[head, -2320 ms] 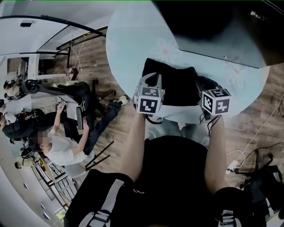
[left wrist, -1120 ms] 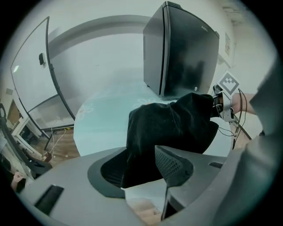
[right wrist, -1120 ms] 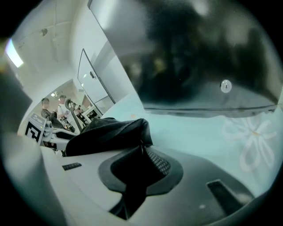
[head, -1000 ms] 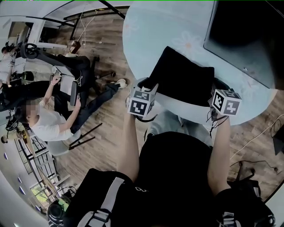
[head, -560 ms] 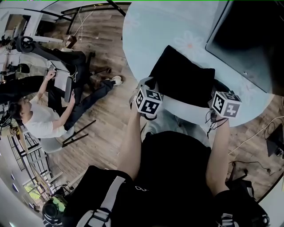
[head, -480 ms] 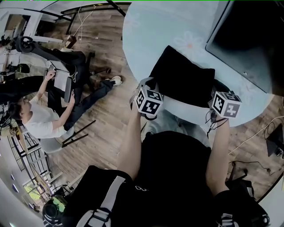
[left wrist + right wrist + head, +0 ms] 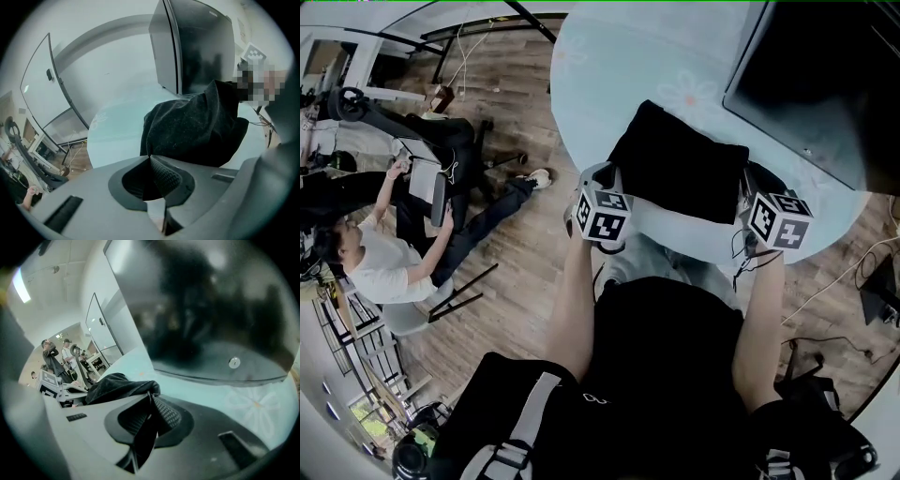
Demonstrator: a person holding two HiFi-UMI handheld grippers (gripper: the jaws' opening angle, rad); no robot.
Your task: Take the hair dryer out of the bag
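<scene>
As seen from the head view, shows a black bag (image 7: 680, 159) lying on the near edge of a pale round table (image 7: 609, 56), near the dark panel (image 7: 825, 84) at the far right. Places the bag's long axis side to side, roughly along the table edge, dipping slightly toward the right. Puts the left gripper (image 7: 612, 172) at the near left corner of the bag and the right gripper (image 7: 748, 185) at the near right corner. Reads the left jaws as pressed together, having just been closing, with a pinch of black bag fabric caught at the tips. Reads the right jaws likewise as closed on a fold of the same fabric, drawn up into a ridge from that corner. Leaves the hair dryer unseen in every view: only opaque fabric on show, giving no way to tell place, heading or long axis. Does not make out the mouth of the bag. Shows, left of the table, a wooden floor (image 7: 525, 253) and a seated person (image 7: 384, 258).
</scene>
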